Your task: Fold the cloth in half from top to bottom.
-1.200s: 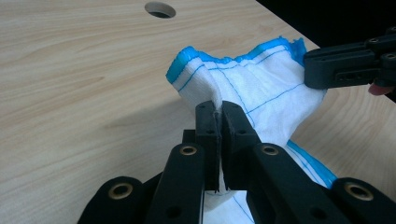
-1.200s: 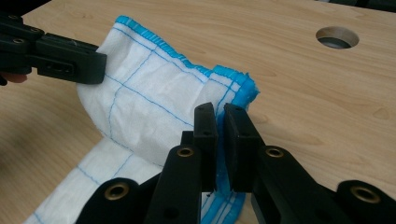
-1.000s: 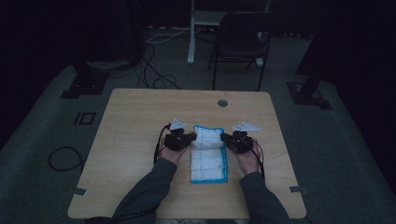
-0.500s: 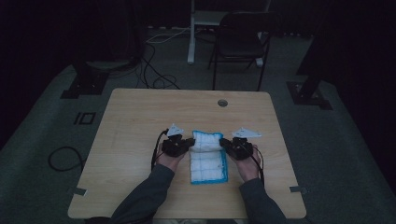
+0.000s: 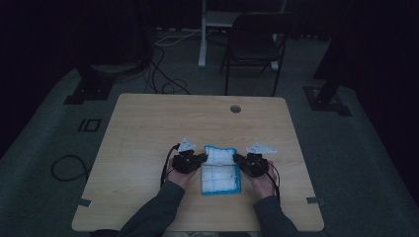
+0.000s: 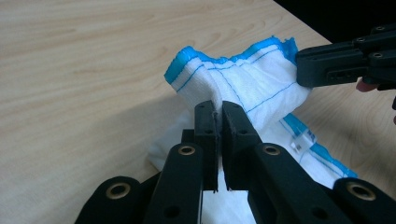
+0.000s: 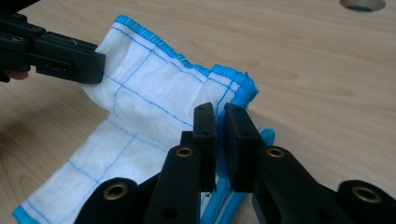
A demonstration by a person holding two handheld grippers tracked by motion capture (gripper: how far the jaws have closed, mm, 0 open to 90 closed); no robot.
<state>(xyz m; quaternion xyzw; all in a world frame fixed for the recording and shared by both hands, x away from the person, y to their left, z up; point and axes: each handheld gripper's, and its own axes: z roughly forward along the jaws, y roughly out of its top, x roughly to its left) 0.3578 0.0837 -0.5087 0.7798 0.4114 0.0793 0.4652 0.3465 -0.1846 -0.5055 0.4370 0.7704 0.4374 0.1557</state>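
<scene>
Dim bench (image 5: 148, 128); both my hands drew nearer, left gripper (image 5: 201, 159) and right gripper (image 5: 239, 159) clamping the cloth (image 5: 220, 173)'s far corners; fold is underway.

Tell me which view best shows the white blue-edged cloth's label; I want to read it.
The left gripper view: the white blue-edged cloth's label lies close. The right gripper view and high view show the cloth without a discernible label.
</scene>
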